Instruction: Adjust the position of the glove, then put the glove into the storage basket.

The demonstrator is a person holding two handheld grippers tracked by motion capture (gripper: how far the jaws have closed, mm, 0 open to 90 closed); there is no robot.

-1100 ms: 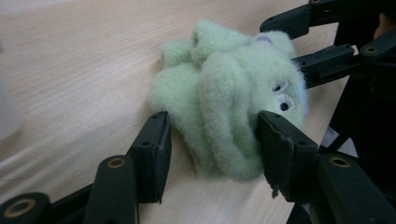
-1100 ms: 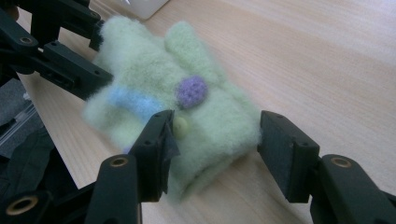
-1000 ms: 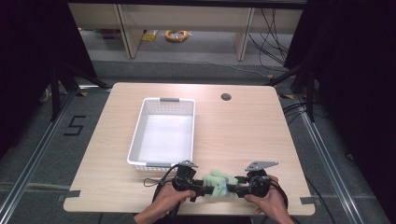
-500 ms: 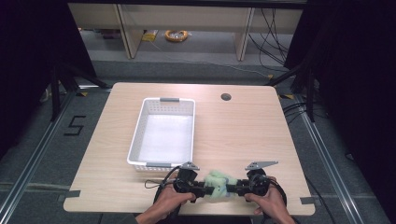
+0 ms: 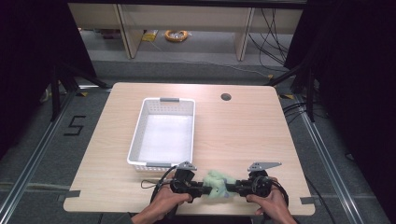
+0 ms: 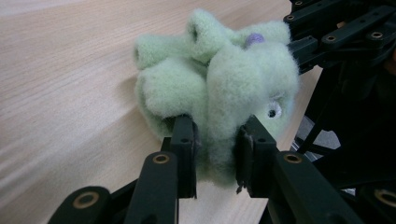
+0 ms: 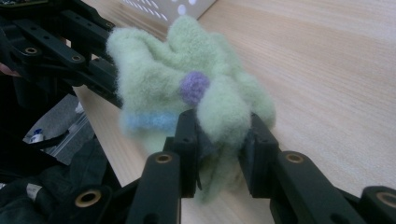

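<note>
Both grippers clamp the same green plush toy [image 5: 215, 182] — left gripper [image 6: 215, 156] pinches a fold from one side, right gripper [image 7: 219, 154] from the opposite. Toy sits between them at the near table [image 5: 243, 135] edge; basket [image 5: 163, 133] lies ahead of the left gripper — likely the drop target.

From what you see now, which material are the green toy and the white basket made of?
The green toy looks like fuzzy fleece or felted wool: matte, with fibres along its edges, denting where each tool pinches it. The white basket seems moulded plastic: smooth, slightly glossy, with perforated walls.
</note>
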